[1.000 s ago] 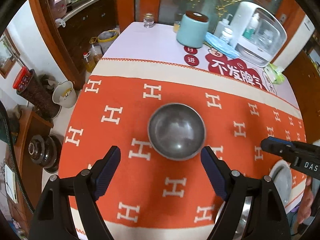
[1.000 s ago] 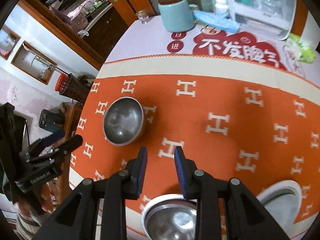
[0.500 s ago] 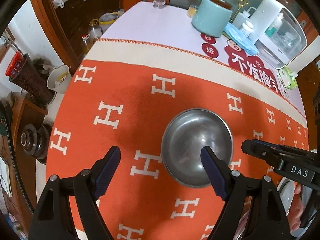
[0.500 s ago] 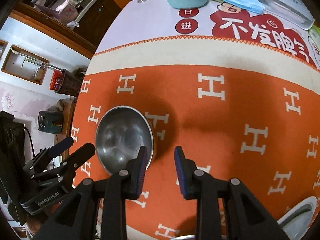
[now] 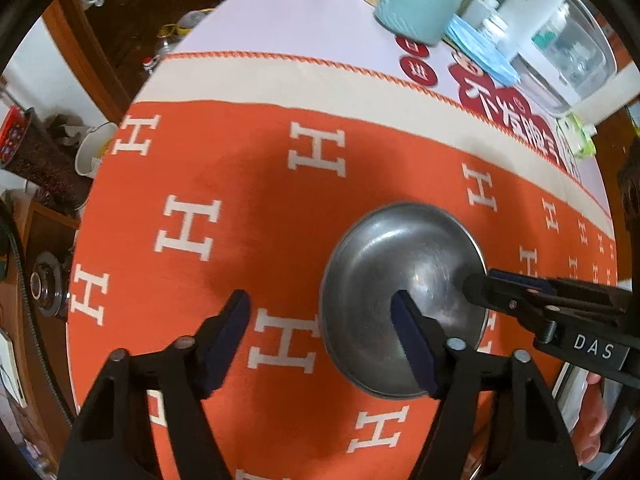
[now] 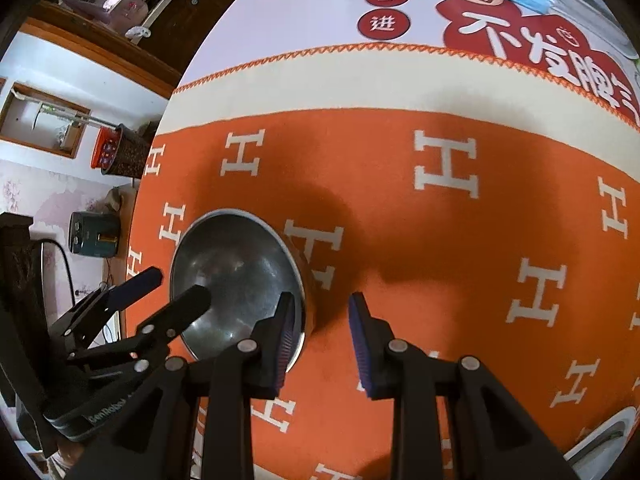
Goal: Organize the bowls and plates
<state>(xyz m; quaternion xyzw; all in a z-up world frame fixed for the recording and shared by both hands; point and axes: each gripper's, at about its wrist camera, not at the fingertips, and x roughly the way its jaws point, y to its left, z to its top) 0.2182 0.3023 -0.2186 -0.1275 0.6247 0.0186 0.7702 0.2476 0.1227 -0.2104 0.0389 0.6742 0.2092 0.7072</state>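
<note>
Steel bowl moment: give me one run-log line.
steel bowl: upright on orange cloth | left hand-held gripper: open, astride left rim | right hand-held gripper: open, astride right rim

bare orange cloth [image 6: 460,248] lies open right of the steel bowl [image 6: 236,276]; both grippers crowd its rim from either side, and a teal canister [image 5: 420,8] and clear container [image 5: 560,44] line the table's far end

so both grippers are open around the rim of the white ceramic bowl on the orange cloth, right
Not quite: the bowl is grey metal, not white ceramic, as the left wrist view shows. The rest holds: the left gripper and right gripper are both open, each straddling its rim, on the orange H-patterned cloth.
</note>
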